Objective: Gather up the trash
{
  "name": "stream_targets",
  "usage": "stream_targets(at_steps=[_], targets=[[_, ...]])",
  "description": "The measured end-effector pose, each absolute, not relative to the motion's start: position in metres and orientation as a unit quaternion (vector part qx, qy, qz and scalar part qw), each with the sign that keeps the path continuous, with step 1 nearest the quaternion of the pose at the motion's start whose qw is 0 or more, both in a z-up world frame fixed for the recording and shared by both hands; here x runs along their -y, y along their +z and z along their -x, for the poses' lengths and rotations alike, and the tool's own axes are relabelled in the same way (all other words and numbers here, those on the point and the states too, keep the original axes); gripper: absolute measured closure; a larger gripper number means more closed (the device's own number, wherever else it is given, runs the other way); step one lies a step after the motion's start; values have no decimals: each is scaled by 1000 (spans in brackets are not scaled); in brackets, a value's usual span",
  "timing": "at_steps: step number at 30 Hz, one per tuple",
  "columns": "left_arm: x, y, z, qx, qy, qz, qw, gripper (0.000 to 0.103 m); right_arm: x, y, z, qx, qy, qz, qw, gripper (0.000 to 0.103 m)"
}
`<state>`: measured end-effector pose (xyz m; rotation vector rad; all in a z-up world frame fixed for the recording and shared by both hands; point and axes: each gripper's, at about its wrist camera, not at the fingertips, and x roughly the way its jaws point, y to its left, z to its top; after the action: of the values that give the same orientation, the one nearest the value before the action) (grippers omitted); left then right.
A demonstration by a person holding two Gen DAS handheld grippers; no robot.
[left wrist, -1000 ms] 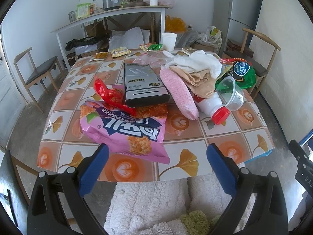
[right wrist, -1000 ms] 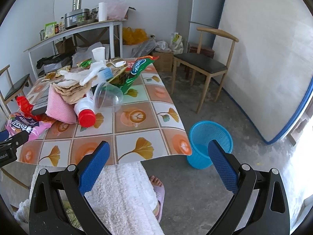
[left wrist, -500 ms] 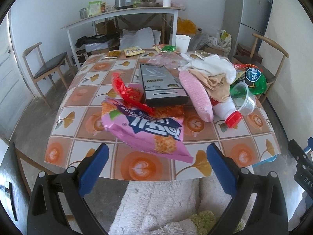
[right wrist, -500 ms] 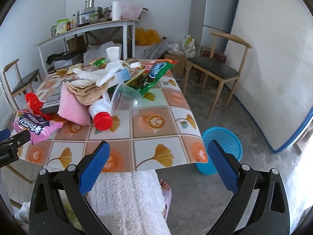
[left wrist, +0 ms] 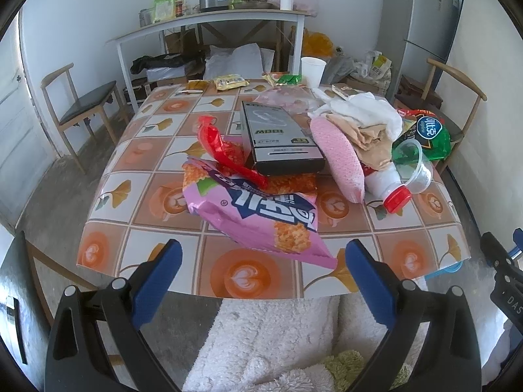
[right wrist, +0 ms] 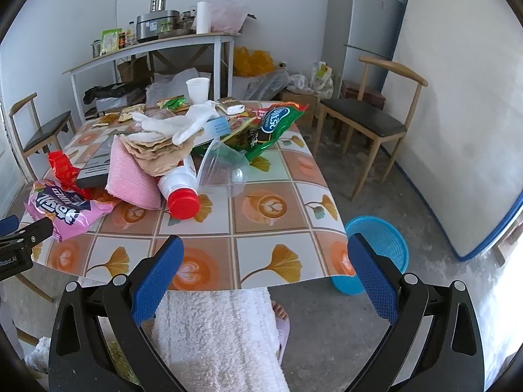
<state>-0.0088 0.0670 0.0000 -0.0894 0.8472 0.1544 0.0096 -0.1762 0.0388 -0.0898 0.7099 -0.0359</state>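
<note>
A pink snack bag (left wrist: pixel 261 215) lies at the near edge of the tiled table (left wrist: pixel 157 170), also in the right wrist view (right wrist: pixel 65 212). Behind it lie a red wrapper (left wrist: pixel 222 150), a black box (left wrist: pixel 278 137), a pink sponge (left wrist: pixel 340 156), a white bottle with a red cap (right wrist: pixel 179 192), a clear plastic cup (right wrist: pixel 222 170) and a green snack bag (right wrist: pixel 268 130). A blue waste basket (right wrist: pixel 379 254) stands on the floor right of the table. My left gripper (left wrist: pixel 263 281) and right gripper (right wrist: pixel 264 277) are open and empty, before the table's near edge.
A white paper cup (left wrist: pixel 312 70) and small wrappers (left wrist: pixel 228 81) lie at the table's far end. Wooden chairs stand at left (left wrist: pixel 78 111) and right (right wrist: pixel 369 121). A white shelf table (left wrist: pixel 209 23) and a fridge (right wrist: pixel 366 26) are behind. A person's lap in white fleece (right wrist: pixel 215 333) is below.
Both grippers have drifted back and to the left of the table, so it sits further right in both views. Nothing on the table moved. Both stay open.
</note>
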Motion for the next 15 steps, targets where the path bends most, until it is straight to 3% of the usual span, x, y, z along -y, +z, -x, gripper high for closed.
stream_targets(at_steps=[15], targets=[[-79, -5, 6, -416, 78, 52, 905, 6, 171, 48, -20, -329, -4, 34, 944, 7]])
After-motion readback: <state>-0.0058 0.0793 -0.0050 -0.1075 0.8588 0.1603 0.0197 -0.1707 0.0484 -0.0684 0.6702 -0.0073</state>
